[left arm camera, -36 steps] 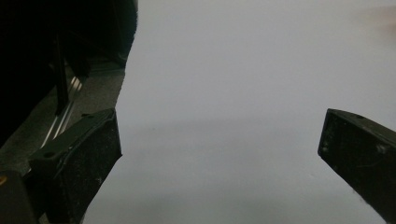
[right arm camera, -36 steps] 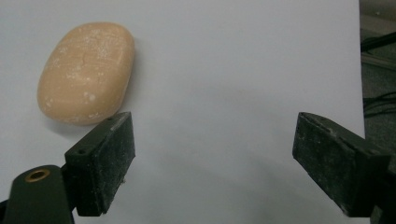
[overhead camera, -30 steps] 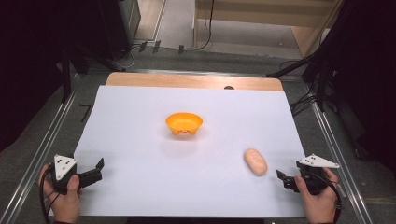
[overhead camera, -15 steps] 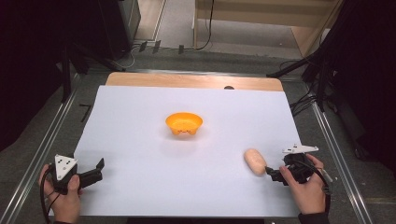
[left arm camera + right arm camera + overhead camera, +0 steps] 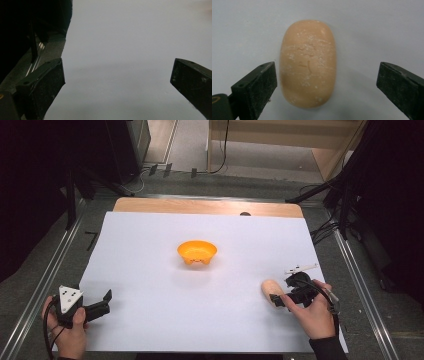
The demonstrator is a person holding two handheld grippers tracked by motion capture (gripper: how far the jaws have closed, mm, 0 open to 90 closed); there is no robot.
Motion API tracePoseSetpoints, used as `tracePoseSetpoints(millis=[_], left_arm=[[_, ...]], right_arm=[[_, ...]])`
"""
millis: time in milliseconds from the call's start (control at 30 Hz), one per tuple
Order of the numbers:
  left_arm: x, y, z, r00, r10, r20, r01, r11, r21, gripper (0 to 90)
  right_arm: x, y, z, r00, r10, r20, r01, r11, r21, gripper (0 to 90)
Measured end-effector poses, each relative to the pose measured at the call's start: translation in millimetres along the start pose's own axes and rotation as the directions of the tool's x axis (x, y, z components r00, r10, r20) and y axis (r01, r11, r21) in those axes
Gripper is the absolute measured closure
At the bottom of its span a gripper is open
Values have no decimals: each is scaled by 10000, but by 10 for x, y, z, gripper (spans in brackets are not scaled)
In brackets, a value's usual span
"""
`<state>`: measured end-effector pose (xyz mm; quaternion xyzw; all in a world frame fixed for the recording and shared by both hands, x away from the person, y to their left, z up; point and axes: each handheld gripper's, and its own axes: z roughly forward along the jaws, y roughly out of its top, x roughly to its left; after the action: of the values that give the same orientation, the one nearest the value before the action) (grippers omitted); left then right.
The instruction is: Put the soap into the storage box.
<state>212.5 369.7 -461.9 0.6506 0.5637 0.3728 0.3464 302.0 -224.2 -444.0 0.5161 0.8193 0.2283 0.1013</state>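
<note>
Here the worktop (image 5: 150,250), under its white sheet, fills the middle of the frame, with the orange bowl (image 5: 197,252) at its centre. My left hand-held gripper (image 5: 102,302) rests at lower left, jaws spread apart over bare sheet. My right hand-held gripper (image 5: 278,300) sits at lower right, jaws released on either side of the tan bread roll (image 5: 308,62), which lies flat on the sheet. The roll sits nearer one jaw, so I judge closing now could nudge it sideways or pinch it off-centre.
</note>
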Motion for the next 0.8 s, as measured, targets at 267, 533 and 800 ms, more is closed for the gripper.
tracePoseSetpoints(millis=[267,533,800], left_arm=[[0,-1,-1,10000,-9,35,9,10000,-25,0],[-1,-1,0,10000,12,39,-12,10000,-16,0],[-4,-2,-1,10000,6,12,-6,10000,-40,0]], right_arm=[[74,66,95,9994,332,49,-333,9993,179,132],[153,97,165,9985,526,-143,-517,9972,539,215],[232,105,239,9987,231,445,-258,9978,618,326]])
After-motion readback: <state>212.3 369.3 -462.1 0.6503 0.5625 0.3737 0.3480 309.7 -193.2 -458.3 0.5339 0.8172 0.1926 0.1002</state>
